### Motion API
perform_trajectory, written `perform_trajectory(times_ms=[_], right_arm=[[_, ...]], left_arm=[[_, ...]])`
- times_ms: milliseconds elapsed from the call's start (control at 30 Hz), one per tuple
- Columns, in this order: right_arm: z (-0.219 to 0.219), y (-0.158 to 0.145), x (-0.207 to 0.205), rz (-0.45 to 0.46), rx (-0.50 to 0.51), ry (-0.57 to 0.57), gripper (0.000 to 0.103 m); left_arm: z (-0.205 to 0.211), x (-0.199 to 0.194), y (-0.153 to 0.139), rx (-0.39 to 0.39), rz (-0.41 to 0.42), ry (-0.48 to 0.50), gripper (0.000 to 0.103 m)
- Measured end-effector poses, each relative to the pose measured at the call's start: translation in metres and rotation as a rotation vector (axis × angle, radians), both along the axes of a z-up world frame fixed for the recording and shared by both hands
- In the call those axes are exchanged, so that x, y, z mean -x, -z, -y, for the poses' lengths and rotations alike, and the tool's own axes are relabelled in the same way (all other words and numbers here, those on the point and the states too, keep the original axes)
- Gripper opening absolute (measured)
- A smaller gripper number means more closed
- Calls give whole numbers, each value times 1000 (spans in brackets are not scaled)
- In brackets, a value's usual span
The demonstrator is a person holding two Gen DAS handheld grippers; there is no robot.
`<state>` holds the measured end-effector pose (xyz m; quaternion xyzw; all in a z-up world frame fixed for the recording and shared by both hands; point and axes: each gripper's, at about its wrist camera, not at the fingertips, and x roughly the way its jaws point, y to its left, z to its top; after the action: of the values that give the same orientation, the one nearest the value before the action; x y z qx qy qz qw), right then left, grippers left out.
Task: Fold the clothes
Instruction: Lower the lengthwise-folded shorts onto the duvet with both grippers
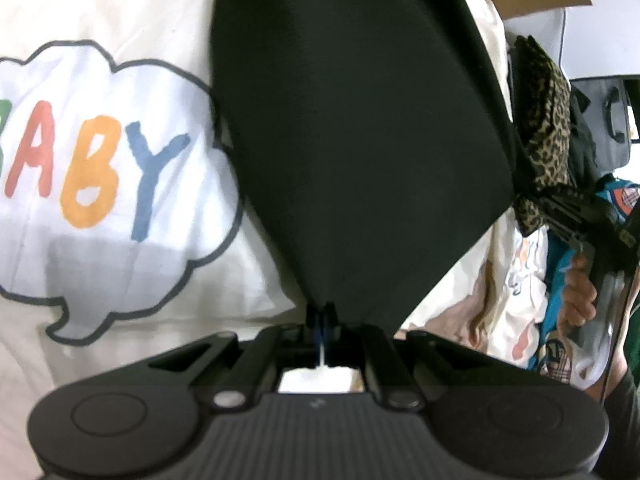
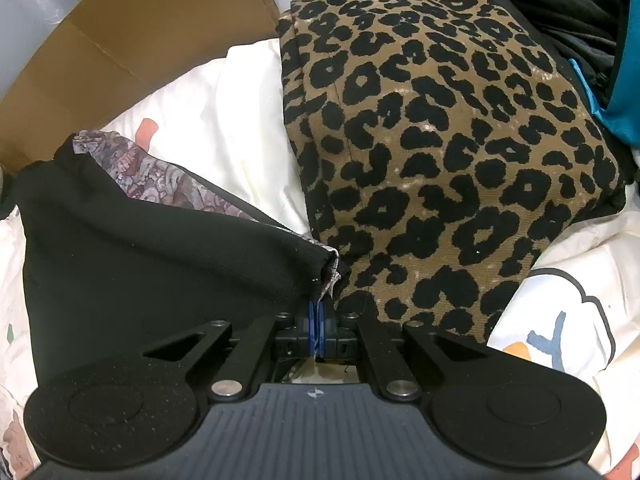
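We are holding one black garment (image 1: 352,128) between both grippers over a cream bedsheet (image 1: 132,12) printed with a "BABY" speech bubble (image 1: 108,168). The left gripper (image 1: 323,314) is pinched tight on one corner of the cloth, which is fanning out and away from the jaws. In the right wrist view the right gripper (image 2: 320,312) is clamped on another corner, at a hem where a floral lining (image 2: 160,176) is peeking out. Both are pointing steeply down at the bed.

A leopard-print garment (image 2: 440,152) is lying just beside the right gripper, touching or nearly touching the black cloth; we cannot tell which. More unfolded clothes, teal and dark, are piling up behind it (image 2: 624,92). A cardboard box (image 2: 140,40) is sitting at the far edge.

We judge we are early in the fold, spreading or laying the piece down. To do it well, we are keeping the span between the two corners taut, so no slack is bunching in the middle. We are aiming for the bare sheet near the bubble, clear of the leopard piece. Risk: the hem dragging the leopard fabric along, or the lining slipping out at the right corner.
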<state>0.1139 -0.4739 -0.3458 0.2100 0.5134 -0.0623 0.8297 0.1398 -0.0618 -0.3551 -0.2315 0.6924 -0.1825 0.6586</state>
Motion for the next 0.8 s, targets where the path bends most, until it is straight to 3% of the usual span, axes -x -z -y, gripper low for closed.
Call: perform_trajectory(times_ms=[233, 300, 333, 367, 500, 633, 700, 800], right_arm=[[2, 1, 0, -12, 18, 8, 1], [4, 2, 1, -20, -2, 29, 2], [4, 0, 2, -23, -9, 32, 3], [3, -2, 3, -28, -9, 27, 5], [-4, -16, 12, -36, -3, -2, 11], [-2, -38, 28, -8, -9, 7, 39], [-2, -50, 36, 5, -25, 8, 40], [-4, -66, 45, 15, -39, -5, 49]], left_arm=[[9, -3, 1, -25, -18, 55, 6], [8, -4, -1, -32, -11, 67, 28], [6, -5, -4, -31, -5, 66, 47], [3, -5, -7, -31, 3, 62, 58], [-10, -11, -18, -50, -23, 43, 60], [-17, -19, -40, -100, -14, 56, 67], [-18, -24, -54, -124, -10, 59, 67], [-23, -30, -78, -148, 7, 50, 69]])
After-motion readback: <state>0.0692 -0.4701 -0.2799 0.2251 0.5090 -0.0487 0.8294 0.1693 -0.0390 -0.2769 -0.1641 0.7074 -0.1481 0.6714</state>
